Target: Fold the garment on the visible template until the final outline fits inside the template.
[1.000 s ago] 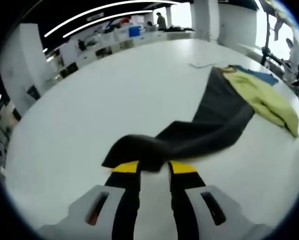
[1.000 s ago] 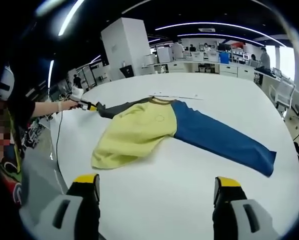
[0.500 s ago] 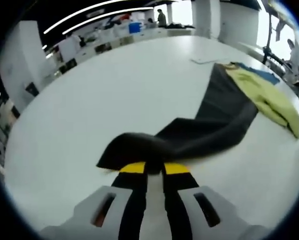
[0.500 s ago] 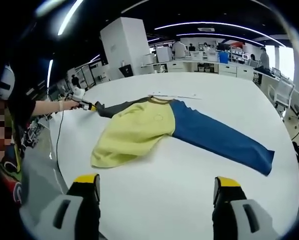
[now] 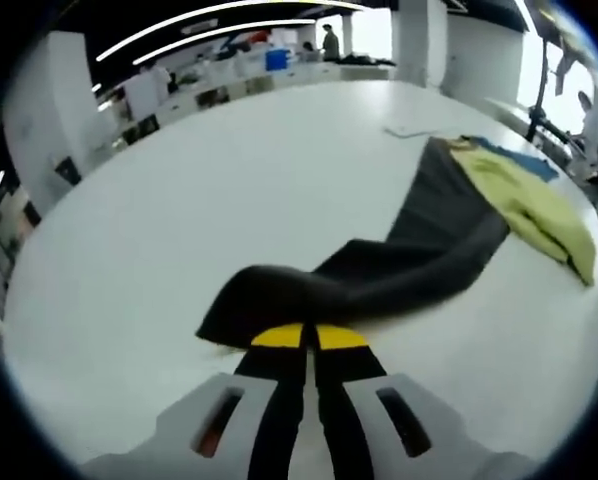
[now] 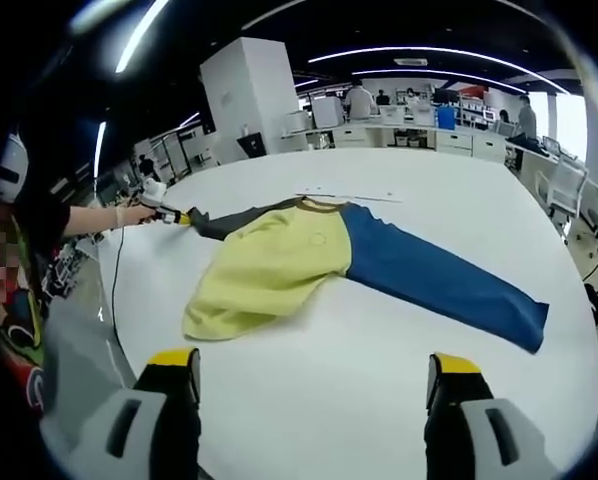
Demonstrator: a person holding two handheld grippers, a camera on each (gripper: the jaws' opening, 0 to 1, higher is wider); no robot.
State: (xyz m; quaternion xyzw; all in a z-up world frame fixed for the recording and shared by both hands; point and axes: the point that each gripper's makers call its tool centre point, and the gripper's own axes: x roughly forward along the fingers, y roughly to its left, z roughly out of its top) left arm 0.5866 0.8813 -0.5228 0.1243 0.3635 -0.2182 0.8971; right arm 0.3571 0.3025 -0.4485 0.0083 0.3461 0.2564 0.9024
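The left gripper (image 5: 309, 338) is pinching the garment's dark sleeve (image 5: 379, 270) near the desk (image 5: 179, 200) edge, ideally lifting it cleanly over the yellow body (image 6: 269, 265), while the right gripper (image 6: 314, 370) is hovering with jaws spread.

- Left gripper (image 5: 308, 338): black jaws, yellow tips, light grey housings with dark slots.
- Right gripper (image 6: 316, 365): same black jaws, yellow tips, grey housings.
- Person (image 6: 19, 240): dark short sleeve, white headgear.
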